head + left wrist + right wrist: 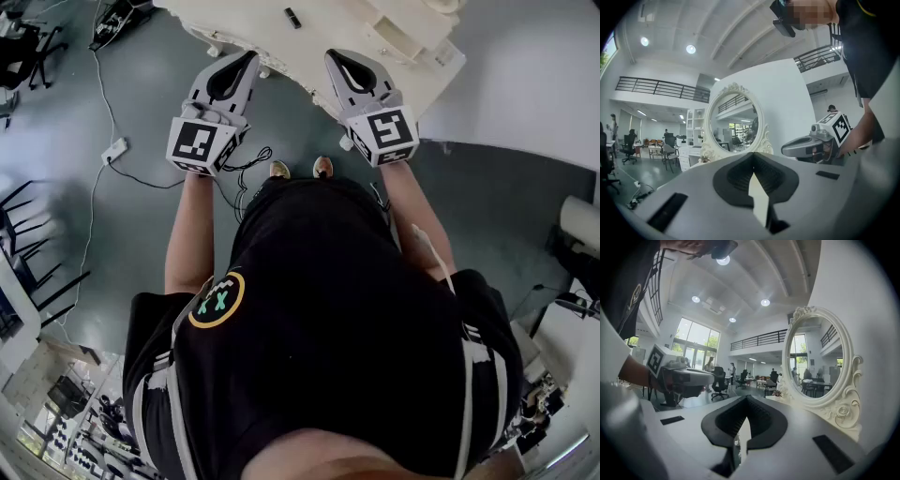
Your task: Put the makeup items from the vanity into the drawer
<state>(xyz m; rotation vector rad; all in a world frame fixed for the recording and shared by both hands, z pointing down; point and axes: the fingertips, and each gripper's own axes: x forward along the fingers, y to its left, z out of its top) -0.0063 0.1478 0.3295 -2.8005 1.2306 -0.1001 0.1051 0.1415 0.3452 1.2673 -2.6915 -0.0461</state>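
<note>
The cream vanity (262, 33) stands in front of me at the top of the head view, with one small dark item (292, 17) lying on its top. My left gripper (248, 59) and right gripper (333, 56) are held side by side just short of its near edge, both shut and empty. The oval white-framed mirror (733, 123) rises ahead in the left gripper view and shows again, as the mirror (818, 363), in the right gripper view. Each gripper view shows its own jaws closed, left gripper (752, 155) and right gripper (746, 398), with nothing between them. I cannot make out a drawer front.
A raised cream box-like part (412, 33) sits on the vanity's right end. A white wall (534, 75) stands to the right. Cables and a power strip (114, 148) lie on the grey floor at left, near office chairs (28, 47).
</note>
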